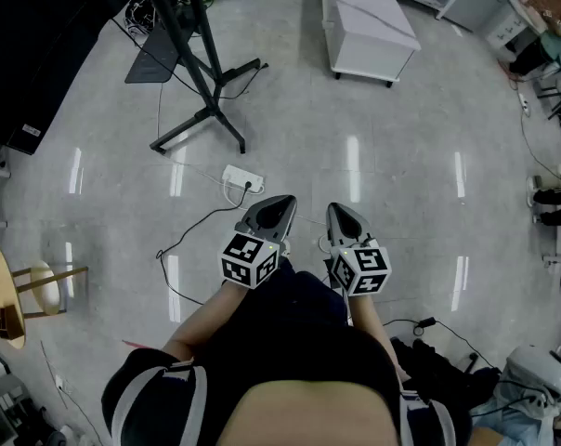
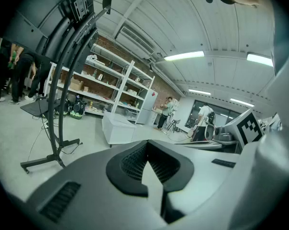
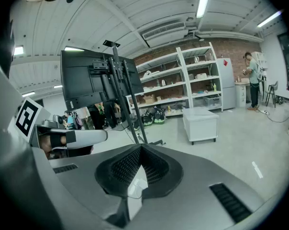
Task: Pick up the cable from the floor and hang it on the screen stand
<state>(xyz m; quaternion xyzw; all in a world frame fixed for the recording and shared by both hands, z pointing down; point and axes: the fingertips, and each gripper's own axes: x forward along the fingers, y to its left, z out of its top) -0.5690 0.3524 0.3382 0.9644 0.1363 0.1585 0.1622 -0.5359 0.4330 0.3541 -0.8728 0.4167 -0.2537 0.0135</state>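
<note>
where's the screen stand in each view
Head view: the screen stand is at upper left, its black legs spread on the floor.
Left gripper view: it rises tall on the left side, above the jaws.
Right gripper view: it is left of centre, carrying the dark screen.
Shared landmark: the white cabinet sits to the stand's right in every view.

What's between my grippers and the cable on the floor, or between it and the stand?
Nothing visible. Only bare floor separates the left gripper and right gripper from the cable. A power strip lies on the floor toward the stand, but low.
</note>
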